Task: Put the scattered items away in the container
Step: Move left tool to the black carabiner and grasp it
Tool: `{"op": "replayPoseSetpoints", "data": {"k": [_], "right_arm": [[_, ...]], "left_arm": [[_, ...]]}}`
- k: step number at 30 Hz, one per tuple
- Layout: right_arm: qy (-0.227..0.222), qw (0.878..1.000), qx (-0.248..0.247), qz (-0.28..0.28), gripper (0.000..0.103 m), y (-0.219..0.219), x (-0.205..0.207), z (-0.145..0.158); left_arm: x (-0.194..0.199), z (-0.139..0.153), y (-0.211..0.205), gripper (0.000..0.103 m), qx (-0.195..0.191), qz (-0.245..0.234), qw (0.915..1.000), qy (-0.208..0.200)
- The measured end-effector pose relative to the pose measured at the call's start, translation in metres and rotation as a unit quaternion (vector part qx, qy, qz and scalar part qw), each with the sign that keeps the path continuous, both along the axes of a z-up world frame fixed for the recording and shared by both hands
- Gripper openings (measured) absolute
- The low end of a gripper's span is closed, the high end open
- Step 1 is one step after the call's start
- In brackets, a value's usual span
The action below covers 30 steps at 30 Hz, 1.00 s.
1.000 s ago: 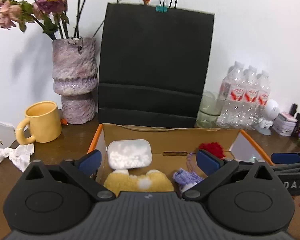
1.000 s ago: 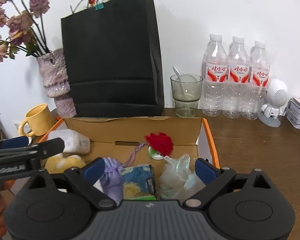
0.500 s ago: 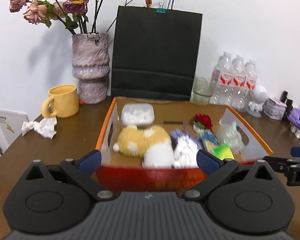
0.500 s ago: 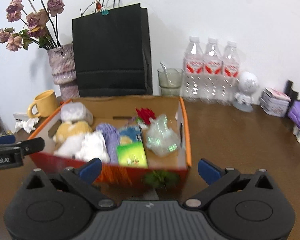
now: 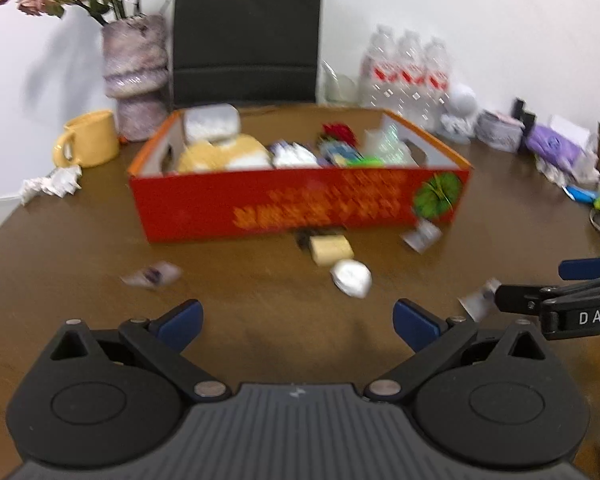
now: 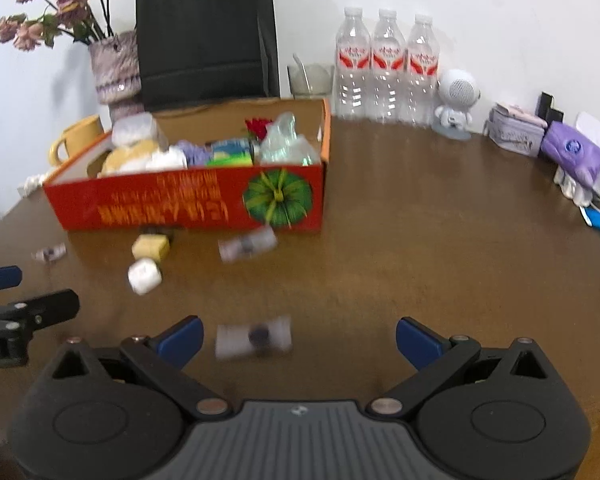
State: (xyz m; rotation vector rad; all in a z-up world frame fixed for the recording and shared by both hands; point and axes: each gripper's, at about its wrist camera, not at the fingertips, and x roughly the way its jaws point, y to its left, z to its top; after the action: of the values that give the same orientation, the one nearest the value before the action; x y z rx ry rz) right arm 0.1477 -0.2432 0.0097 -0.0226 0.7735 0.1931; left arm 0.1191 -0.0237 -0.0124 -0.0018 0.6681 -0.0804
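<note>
- Fingers: both my left gripper (image 5: 296, 326) and right gripper (image 6: 298, 338) stand wide, holding nothing.
- Red box (image 6: 188, 204) sits on the counter (image 6: 420, 240), already crowded.
- Loose items lie in front of the box: yellow block (image 6: 151, 246), white lump (image 6: 144, 276), flat packet (image 6: 254, 336) nearest my right fingers.
- Risk, in my judgement: the thin packet could slide or skid away under a shallow pinch; overfilling could spill the box.

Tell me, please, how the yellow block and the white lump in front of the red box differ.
The yellow block is boxy and flat-sided; the white lump is rounded. The block lies nearer the red box, the lump farther out. Both are small, unboxed, and on the table.
</note>
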Motion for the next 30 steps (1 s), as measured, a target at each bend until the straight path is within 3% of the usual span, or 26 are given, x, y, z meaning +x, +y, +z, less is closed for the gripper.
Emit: {"op": "replayPoseSetpoints", "data": {"k": [13, 22, 27, 30], "right_arm": [[-0.005, 0.999, -0.013, -0.030, 0.103, -0.051, -0.034, -0.015], [-0.015, 0.999, 0.016, -0.030, 0.103, -0.075, -0.037, -0.016], [-0.019, 0.999, 0.026, -0.020, 0.103, -0.074, -0.036, -0.016], [-0.018, 0.999, 0.029, -0.017, 0.103, -0.073, -0.035, -0.017]], "left_arm": [[-0.014, -0.025, -0.081, 0.103, 0.024, -0.034, 0.9987, 0.029], [-0.012, -0.031, -0.100, 0.101, 0.023, 0.010, 0.9994, 0.025], [-0.021, -0.026, -0.101, 0.067, 0.022, -0.005, 0.9997, 0.013], [-0.025, -0.026, -0.101, 0.054, 0.022, -0.015, 0.9996, 0.005]]}}
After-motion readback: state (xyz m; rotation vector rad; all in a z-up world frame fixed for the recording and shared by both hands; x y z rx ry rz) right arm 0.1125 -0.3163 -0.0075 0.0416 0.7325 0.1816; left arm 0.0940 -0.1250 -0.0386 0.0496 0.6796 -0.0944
